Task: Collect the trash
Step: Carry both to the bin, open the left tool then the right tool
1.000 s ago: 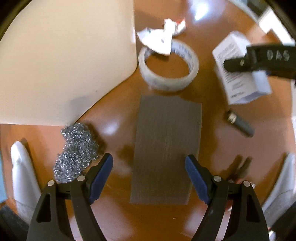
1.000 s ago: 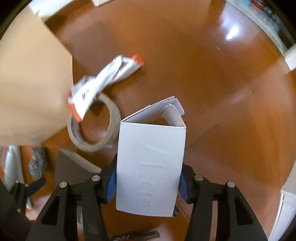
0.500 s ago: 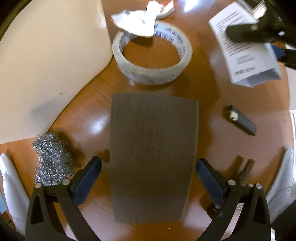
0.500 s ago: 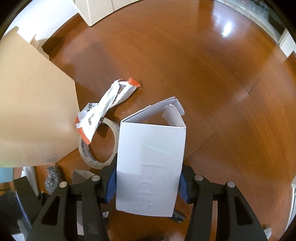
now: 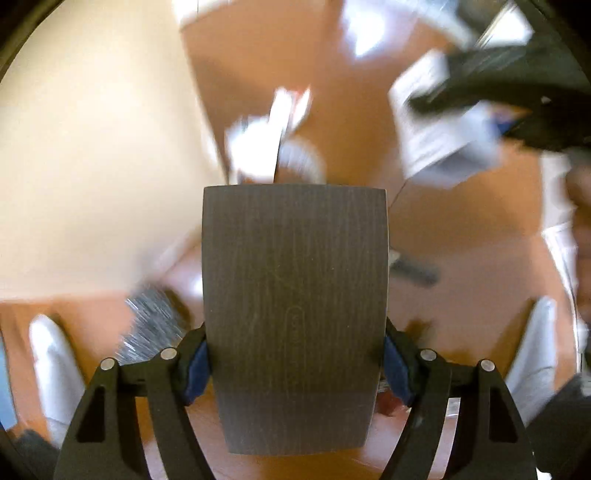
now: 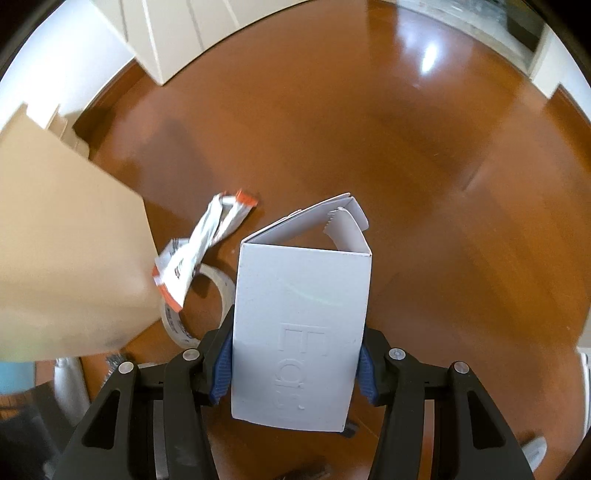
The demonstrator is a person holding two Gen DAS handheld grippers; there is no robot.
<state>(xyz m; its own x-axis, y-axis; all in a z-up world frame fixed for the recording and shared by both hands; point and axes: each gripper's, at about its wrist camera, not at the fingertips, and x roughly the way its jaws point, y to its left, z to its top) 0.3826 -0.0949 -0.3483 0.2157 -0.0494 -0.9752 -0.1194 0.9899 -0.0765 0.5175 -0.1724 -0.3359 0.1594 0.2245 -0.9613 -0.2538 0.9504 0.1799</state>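
My left gripper (image 5: 295, 363) is shut on a dark grey flat box (image 5: 295, 310) and holds it above the wooden floor. My right gripper (image 6: 295, 369) is shut on a white carton (image 6: 301, 332) with a torn open top, held up off the floor; it also shows, blurred, in the left wrist view (image 5: 439, 140). A crumpled white and orange wrapper (image 6: 199, 243) lies across a roll of clear tape (image 6: 218, 291) on the floor, left of the carton.
A large tan paper bag (image 6: 62, 266) stands at the left in both views (image 5: 92, 166). A steel wool pad (image 5: 151, 321) lies by it. A small dark object (image 5: 413, 271) lies on the floor at the right. White cabinets (image 6: 177, 33) stand at the back.
My left gripper has come down over the grey box, shut on it and lifted it. My right gripper has risen with the white carton.
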